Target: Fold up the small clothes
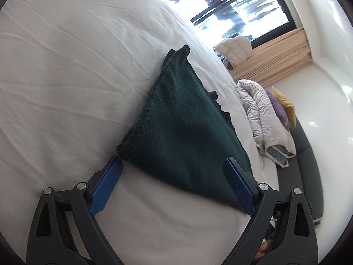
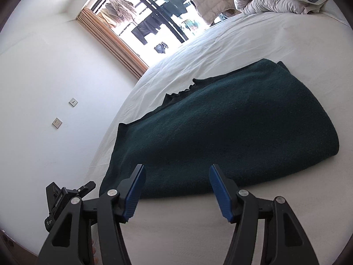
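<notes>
A dark green garment (image 2: pixel 220 130) is lying folded on the white bed (image 1: pixel 66 77), close to the mattress's edge. The left gripper (image 1: pixel 174 165) is hovering with its blue fingers (image 1: pixel 106 187) spread wide at the cloth's near corner, gripping nothing. The right gripper (image 2: pixel 176 176) is hanging over the garment's near edge, fingers (image 2: pixel 220 194) likewise spread apart and empty
</notes>
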`<control>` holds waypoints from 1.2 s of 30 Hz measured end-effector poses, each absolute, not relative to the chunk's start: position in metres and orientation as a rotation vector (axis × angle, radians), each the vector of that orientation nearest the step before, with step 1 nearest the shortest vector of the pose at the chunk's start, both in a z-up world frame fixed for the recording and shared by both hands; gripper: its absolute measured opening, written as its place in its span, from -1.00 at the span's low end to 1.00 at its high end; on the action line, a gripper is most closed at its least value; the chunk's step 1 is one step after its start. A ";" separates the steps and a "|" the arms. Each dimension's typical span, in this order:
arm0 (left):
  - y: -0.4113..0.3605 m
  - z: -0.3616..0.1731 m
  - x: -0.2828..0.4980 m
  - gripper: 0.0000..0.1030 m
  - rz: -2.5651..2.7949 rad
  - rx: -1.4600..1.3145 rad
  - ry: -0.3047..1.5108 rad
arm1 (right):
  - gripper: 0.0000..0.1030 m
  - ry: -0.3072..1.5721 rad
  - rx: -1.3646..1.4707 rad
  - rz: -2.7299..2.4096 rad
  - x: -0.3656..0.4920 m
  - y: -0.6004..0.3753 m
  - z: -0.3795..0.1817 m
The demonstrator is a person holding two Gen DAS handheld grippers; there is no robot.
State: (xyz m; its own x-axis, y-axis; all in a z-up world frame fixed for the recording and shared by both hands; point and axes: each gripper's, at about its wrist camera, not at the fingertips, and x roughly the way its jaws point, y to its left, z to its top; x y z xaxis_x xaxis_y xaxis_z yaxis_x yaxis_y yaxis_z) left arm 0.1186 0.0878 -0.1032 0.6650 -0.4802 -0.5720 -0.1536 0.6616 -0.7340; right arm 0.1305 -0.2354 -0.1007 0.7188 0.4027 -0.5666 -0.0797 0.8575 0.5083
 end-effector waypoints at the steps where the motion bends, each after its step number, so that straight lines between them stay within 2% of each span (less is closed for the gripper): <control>1: 0.086 -0.105 0.124 0.81 -0.209 -0.872 0.848 | 0.23 0.725 0.481 0.284 0.134 -0.234 -0.099; 6: 0.090 -0.111 0.149 0.78 -0.208 -0.986 0.839 | 0.23 0.735 0.478 0.311 0.158 -0.226 -0.094; 7: 0.090 -0.112 0.154 0.68 -0.222 -1.010 0.830 | 0.23 0.746 0.473 0.315 0.165 -0.222 -0.094; 8: 0.090 -0.113 0.158 0.54 -0.242 -1.033 0.830 | 0.23 0.758 0.467 0.315 0.172 -0.219 -0.095; 10: 0.086 -0.124 0.169 -0.18 -0.276 -1.078 0.865 | 0.16 0.781 0.462 0.329 0.190 -0.212 -0.098; 12: 0.086 -0.135 0.175 -0.53 -0.268 -1.093 0.882 | -0.05 0.816 0.458 0.325 0.209 -0.209 -0.103; 13: 0.087 -0.140 0.177 -0.71 -0.266 -1.101 0.879 | -0.23 0.836 0.469 0.322 0.219 -0.208 -0.107; 16: 0.091 -0.147 0.181 -0.84 -0.275 -1.104 0.871 | -0.69 0.903 0.521 0.301 0.247 -0.214 -0.123; 19: 0.087 -0.140 0.185 -0.85 -0.271 -1.035 0.856 | -0.79 0.958 0.527 0.277 0.268 -0.215 -0.138; 20: 0.086 -0.138 0.186 -0.85 -0.267 -1.014 0.852 | -0.92 0.983 0.513 0.263 0.273 -0.215 -0.144; 22: 0.083 -0.134 0.188 -0.85 -0.259 -0.981 0.843 | -1.00 1.005 0.536 0.262 0.277 -0.219 -0.155; 28: 0.067 -0.104 0.190 -0.86 -0.227 -0.849 0.790 | -1.00 0.965 0.557 0.309 0.272 -0.227 -0.165; 31: 0.055 -0.077 0.185 -0.87 -0.229 -0.749 0.748 | -1.00 0.970 0.598 0.330 0.272 -0.233 -0.160; 32: 0.047 -0.063 0.185 -0.87 -0.238 -0.705 0.731 | -0.95 0.973 0.636 0.346 0.269 -0.238 -0.157; 33: 0.037 -0.050 0.187 -0.87 -0.250 -0.665 0.712 | -0.80 0.972 0.684 0.370 0.266 -0.246 -0.154; 35: 0.006 -0.021 0.192 -0.86 -0.289 -0.557 0.670 | -0.01 0.909 0.761 0.417 0.257 -0.265 -0.141; 36: -0.013 -0.009 0.196 -0.87 -0.314 -0.502 0.651 | 0.12 0.872 0.779 0.428 0.254 -0.275 -0.134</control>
State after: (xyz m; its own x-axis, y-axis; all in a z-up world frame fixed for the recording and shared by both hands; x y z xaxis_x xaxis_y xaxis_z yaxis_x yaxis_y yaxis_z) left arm 0.1960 -0.0128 -0.0086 0.7552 -0.4279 -0.4965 0.1214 0.8357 -0.5355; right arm 0.2539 -0.2753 -0.1343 0.5858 0.6238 -0.5174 -0.0274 0.6533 0.7566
